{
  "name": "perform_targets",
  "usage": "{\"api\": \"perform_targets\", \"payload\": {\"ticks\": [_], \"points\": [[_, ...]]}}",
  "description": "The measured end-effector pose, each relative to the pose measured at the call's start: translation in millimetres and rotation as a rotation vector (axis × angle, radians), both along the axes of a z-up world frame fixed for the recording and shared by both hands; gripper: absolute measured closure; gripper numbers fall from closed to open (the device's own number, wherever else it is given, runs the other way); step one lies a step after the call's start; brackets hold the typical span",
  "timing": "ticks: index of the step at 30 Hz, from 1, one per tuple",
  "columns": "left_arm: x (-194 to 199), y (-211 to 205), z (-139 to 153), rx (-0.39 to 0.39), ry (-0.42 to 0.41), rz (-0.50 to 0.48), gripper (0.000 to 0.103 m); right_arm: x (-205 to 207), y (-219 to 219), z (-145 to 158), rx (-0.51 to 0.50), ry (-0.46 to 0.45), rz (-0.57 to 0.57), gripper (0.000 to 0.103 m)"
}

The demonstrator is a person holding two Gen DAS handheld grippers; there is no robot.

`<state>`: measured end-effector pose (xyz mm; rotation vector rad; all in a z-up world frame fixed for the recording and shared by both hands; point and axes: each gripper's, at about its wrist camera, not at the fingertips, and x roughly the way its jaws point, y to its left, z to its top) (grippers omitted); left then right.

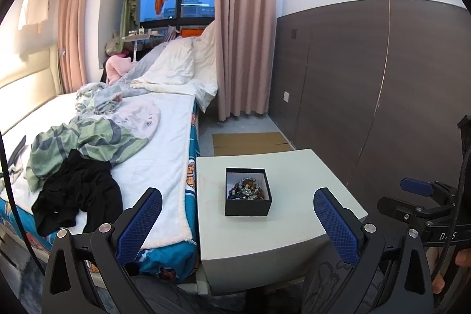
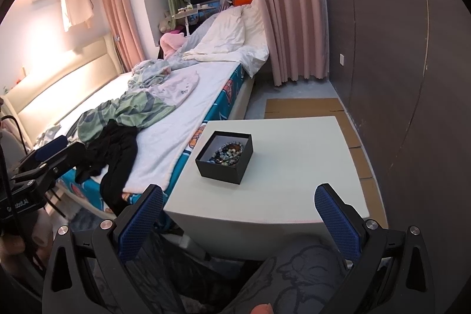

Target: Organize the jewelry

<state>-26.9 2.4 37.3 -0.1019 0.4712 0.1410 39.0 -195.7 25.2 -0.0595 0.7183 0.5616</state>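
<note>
Sitting near the middle of the pale square bedside table (image 1: 294, 225), the small open black cardboard box (image 1: 248, 193) holds a tangled heap of beaded bracelets and jewelry (image 1: 246, 190), at about twelve o'clock from the left gripper (image 1: 238, 221). That gripper hovers short of the table's near edge, its blue-padded tongs spread wide and holding nothing. The right gripper (image 2: 239, 218) hangs likewise back from the table, tongs spread and empty, with the box at roughly eleven o'clock. The strands look knotted together, so pinching one piece would likely drag others out or tip the light box. The box lies toward the table's nine o'clock side, next to the bed (image 1: 164, 131), so spilled beads could roll off there.
</note>
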Motion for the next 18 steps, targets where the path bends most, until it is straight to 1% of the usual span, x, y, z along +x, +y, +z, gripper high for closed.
{"api": "perform_targets", "payload": {"ticks": [18], "points": [[-1.4,0.5,-1.2,-0.003,0.004,0.009,0.001,-0.9,-1.9,1.6,0.008,0.002,0.001,0.000]]}}
